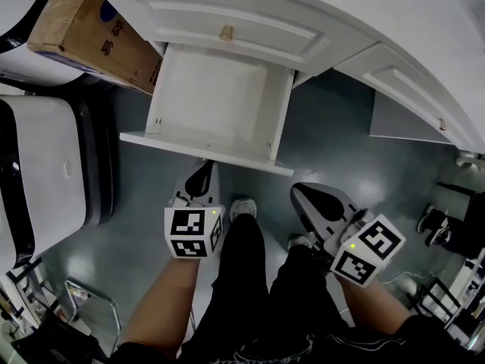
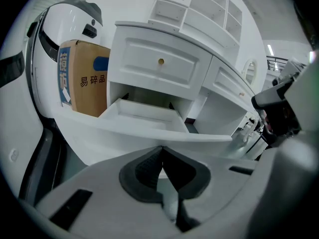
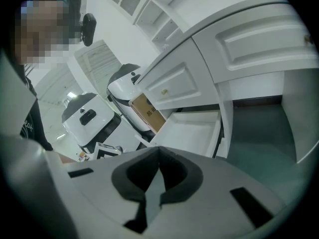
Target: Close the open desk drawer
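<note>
The white desk (image 1: 424, 21) has its lower drawer (image 1: 216, 97) pulled out and empty; its front panel (image 1: 204, 152) faces me. My left gripper (image 1: 203, 168) is shut with nothing in it, its tip right at the panel's near face. In the left gripper view the shut tips (image 2: 160, 148) sit just below the panel (image 2: 149, 132); whether they touch it I cannot tell. My right gripper (image 1: 298, 189) hangs shut and empty to the right of the drawer, off it. In the right gripper view, the drawer (image 3: 194, 128) lies beyond the closed tips (image 3: 158, 148).
Above the open drawer is a closed drawer with a brass knob (image 1: 226, 32). A cardboard box (image 1: 98, 40) leans left of the desk, beside a large white machine (image 1: 38, 165). Grey floor (image 1: 341, 142) spreads right of the drawer. My legs and shoes (image 1: 242, 208) stand below.
</note>
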`<state>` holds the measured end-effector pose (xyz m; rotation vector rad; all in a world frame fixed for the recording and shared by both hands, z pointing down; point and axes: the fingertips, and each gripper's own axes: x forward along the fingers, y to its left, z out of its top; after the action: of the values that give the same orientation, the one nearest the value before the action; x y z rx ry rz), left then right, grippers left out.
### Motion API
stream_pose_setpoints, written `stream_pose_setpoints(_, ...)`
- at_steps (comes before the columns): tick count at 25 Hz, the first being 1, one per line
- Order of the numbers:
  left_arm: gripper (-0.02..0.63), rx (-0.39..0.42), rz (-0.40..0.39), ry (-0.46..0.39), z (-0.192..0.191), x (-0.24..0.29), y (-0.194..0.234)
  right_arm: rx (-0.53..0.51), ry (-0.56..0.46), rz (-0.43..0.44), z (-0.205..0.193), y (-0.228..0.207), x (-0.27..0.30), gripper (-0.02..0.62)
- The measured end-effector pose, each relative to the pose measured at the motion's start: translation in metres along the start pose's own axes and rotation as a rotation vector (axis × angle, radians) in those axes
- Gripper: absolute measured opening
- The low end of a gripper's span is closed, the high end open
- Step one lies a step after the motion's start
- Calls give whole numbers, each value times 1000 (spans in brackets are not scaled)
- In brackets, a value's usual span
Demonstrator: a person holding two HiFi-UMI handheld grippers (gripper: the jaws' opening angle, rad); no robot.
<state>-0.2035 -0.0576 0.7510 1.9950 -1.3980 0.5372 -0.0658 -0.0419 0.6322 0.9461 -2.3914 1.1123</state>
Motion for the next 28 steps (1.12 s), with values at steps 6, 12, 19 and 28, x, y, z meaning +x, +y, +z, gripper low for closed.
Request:
stream_pose_setpoints(6,5,-9,-14,-12,4,3,1,11,-4,-23,3,-1,5,6)
stream_pose_setpoints(12,5,-28,-14,1,12,14,1,41,-24,-35,5,-3,8,6)
stream_pose_setpoints(19,5,-28,2,3,27,30,3,30,-17,-4,10,-6,16,6)
stream_pose_setpoints(28,5,-42,31,1,56,61,7,22,-8,-11,35,-38,14,6)
